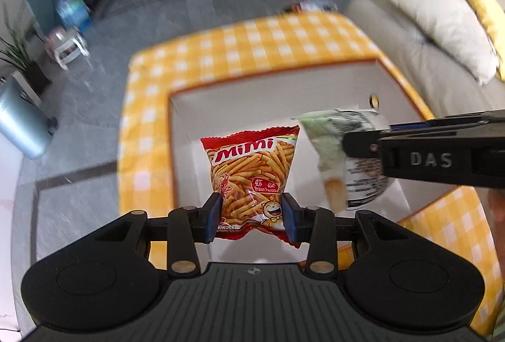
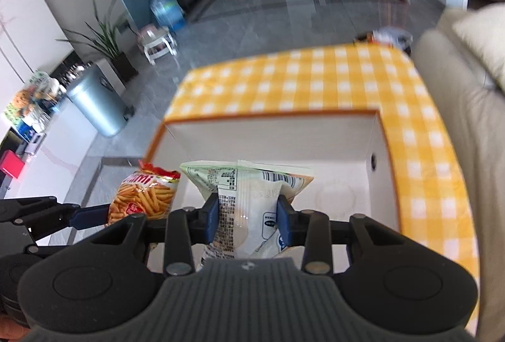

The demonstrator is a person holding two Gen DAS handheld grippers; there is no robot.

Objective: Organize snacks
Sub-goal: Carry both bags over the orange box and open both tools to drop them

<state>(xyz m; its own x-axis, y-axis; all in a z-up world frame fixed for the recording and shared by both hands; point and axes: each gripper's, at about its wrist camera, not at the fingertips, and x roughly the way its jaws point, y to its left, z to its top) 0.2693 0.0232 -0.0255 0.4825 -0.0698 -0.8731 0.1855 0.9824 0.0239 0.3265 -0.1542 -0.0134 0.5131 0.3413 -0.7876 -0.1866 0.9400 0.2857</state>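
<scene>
The left gripper has its jaws closed narrowly on the lower part of a red crinkled foil packet of prawn sticks, held upright over the white open-topped box with an orange rim; the right gripper pinches a pale green-and-white plastic snack bag the same way, just beside it; the box sits on the bench under a yellow-and-white checked cloth. Both packets are slippery and gripped low, so either may slide or flop; the two grippers are close enough to knock together; the red packet seems, though blur hampers judgement, near the box's left wall and could drop outside.
</scene>
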